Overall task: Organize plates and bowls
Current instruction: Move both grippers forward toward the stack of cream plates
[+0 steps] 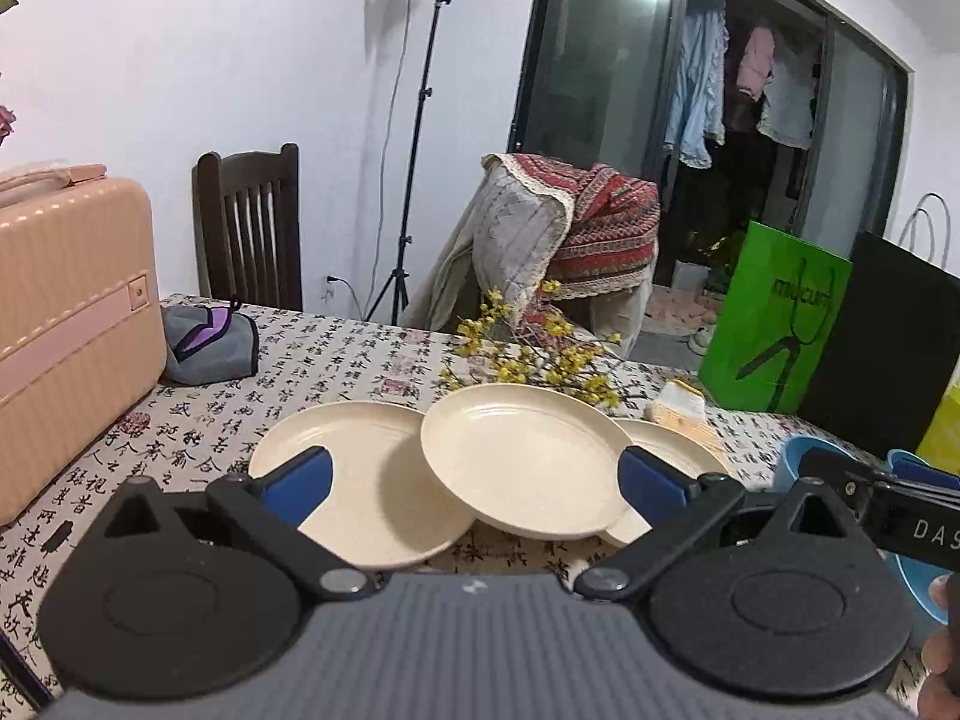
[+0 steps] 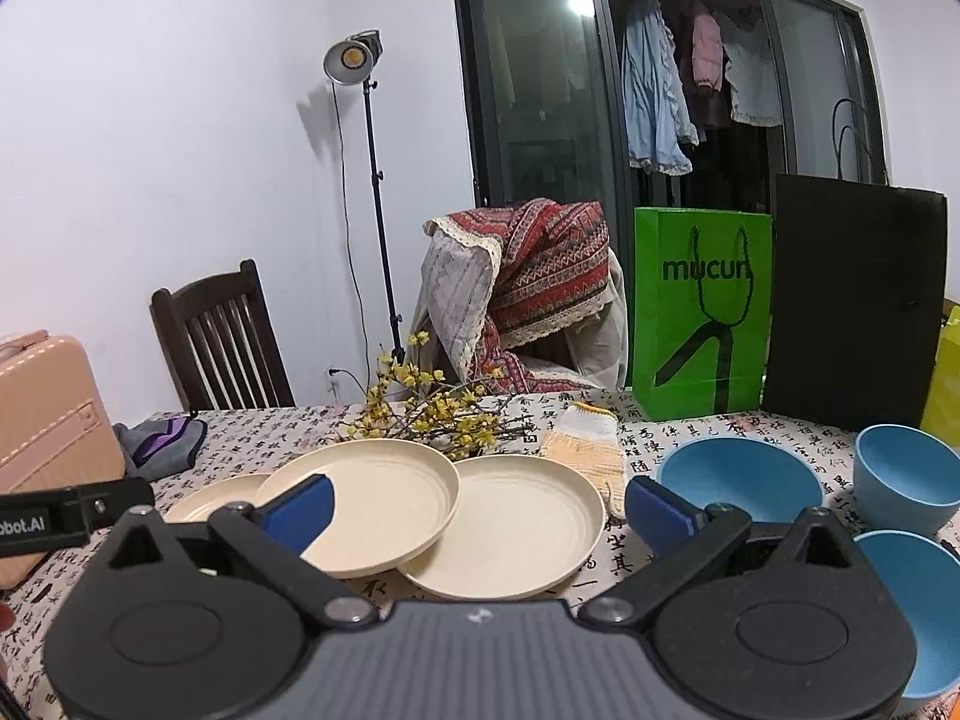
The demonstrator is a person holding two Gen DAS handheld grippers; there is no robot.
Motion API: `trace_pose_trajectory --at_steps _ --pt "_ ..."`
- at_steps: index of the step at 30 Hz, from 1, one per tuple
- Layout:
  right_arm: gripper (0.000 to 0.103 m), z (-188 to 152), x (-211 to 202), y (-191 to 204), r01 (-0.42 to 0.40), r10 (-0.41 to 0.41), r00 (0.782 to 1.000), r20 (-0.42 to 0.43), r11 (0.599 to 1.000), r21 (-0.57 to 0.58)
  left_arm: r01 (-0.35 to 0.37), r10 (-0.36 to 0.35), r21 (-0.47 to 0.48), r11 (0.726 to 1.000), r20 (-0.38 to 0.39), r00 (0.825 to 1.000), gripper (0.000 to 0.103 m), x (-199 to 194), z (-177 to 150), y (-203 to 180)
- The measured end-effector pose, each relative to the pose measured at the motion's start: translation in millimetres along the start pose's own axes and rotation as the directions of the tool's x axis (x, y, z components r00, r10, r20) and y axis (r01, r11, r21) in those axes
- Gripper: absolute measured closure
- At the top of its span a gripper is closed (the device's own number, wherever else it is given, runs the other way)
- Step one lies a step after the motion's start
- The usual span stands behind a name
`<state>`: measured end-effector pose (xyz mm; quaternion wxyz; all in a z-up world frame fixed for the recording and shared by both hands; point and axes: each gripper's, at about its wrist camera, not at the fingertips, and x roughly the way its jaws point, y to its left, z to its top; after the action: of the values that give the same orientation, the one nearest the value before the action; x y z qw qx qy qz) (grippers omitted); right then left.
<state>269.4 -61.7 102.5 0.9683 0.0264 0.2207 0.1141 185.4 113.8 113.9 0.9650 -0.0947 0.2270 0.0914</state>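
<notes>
cream plates, blue bowls, nothing picked up yet

cream plates sit in a loose bunch in the middle of the table (image 2: pixel 606 564). there are three of them. the middle plate (image 2: pixel 366 504) lies tilted on top, its edges resting on the left plate (image 2: pixel 210 498) and the right plate (image 2: pixel 516 528). three blue bowls stand to the right: a wide bowl (image 2: pixel 738 477) near the plates, a deep bowl (image 2: pixel 906 474) farther right, and a near bowl (image 2: pixel 918 600) close to the edge. none are stacked.

this looks like the start of the job. nothing is held.

the left gripper (image 1: pixel 474 480) hangs low over the near side of the plates, fingers spread wide and holding nothing. the top plate sits between its blue pads (image 1: pixel 300 480), so it seems lined up on that plate. the right gripper (image 2: pixel 480 507) hangs just to the right of it, also spread wide and holding nothing, pointing at the gap between plates and bowls.

the next move is likely to go down, slide one finger under the raised edge of the top plate, and pinch the rim. a thin smooth rim may slip, so the pinch should be firm and the lift slow. yellow flowers (image 2: pixel 432 414) and a knitted cloth (image 2: pixel 585 450) lie just behind the plates, so it should not push far.
</notes>
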Motion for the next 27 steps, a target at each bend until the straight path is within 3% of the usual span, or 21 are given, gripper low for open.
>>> trace_pose_trajectory --at_steps 15,27 --pt "0.0 14 54 9 0.001 -0.001 0.999 -0.047 1.0 0.016 -0.035 0.035 -0.006 0.999 -0.016 0.999 0.0 45 21 -2" --pt "0.0 32 89 13 -0.015 0.018 0.998 -0.062 0.998 0.053 -0.047 0.046 -0.064 0.997 -0.021 0.999 0.0 78 42 1"
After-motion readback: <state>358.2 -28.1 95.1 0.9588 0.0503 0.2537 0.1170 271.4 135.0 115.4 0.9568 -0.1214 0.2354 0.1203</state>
